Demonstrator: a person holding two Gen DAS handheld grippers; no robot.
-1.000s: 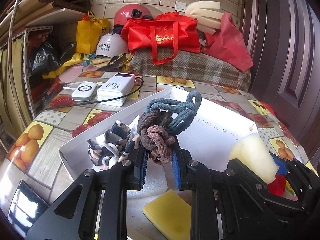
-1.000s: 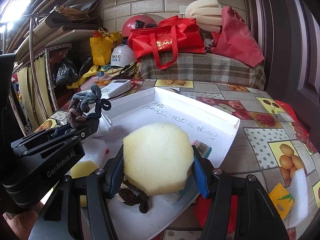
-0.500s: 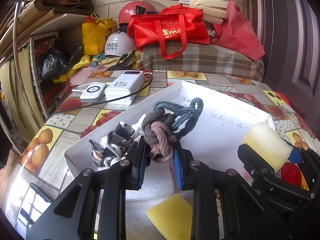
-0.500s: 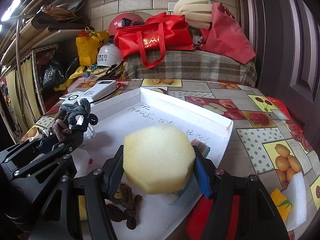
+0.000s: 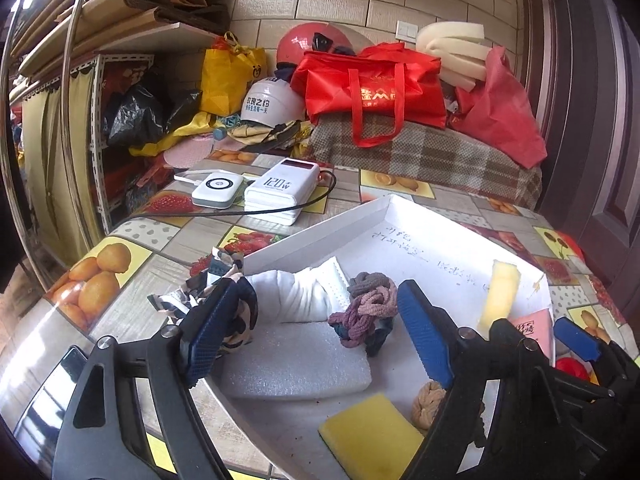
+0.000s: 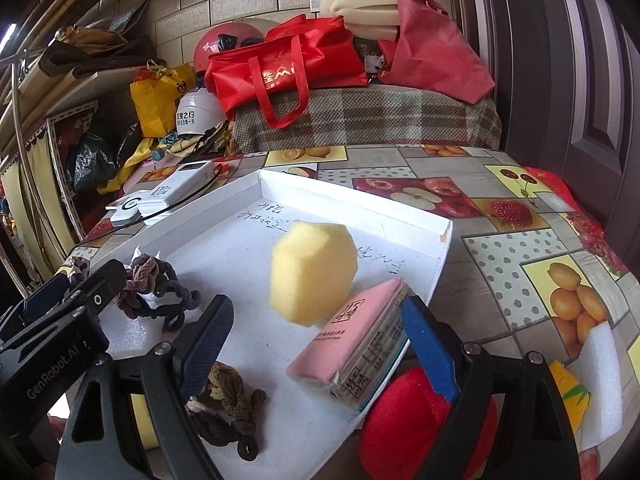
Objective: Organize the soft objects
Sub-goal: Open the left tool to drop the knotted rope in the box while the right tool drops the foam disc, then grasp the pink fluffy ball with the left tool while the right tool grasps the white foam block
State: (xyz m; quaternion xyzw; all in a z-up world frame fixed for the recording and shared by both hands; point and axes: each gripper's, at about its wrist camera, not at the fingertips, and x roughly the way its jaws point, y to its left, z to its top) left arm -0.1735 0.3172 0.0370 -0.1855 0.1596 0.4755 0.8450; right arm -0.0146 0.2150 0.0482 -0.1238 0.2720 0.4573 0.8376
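Note:
A white tray (image 5: 432, 248) lies on the fruit-print table. My left gripper (image 5: 320, 332) is open, and a knot of hair ties (image 5: 366, 312) lies between its fingers on a white foam sheet (image 5: 296, 360). My right gripper (image 6: 316, 340) is open, and a pale yellow sponge (image 6: 312, 270) stands in the tray (image 6: 360, 208) just ahead of it, beside a pink tissue pack (image 6: 356, 340). The hair ties also show in the right wrist view (image 6: 156, 288). Brown hair ties (image 6: 228, 408) lie by the right gripper's left finger.
A yellow sponge (image 5: 372, 436), a white cloth (image 5: 296, 292) and a patterned scrunchie (image 5: 216, 288) lie at the tray's near left. Power banks (image 5: 280, 192) and a cable lie behind the tray. A red soft ball (image 6: 408, 424) and white foam (image 6: 600, 384) lie right of the tray.
Both grippers have opened. The hair ties dropped onto the foam sheet and the pale yellow sponge now stands free in the tray.

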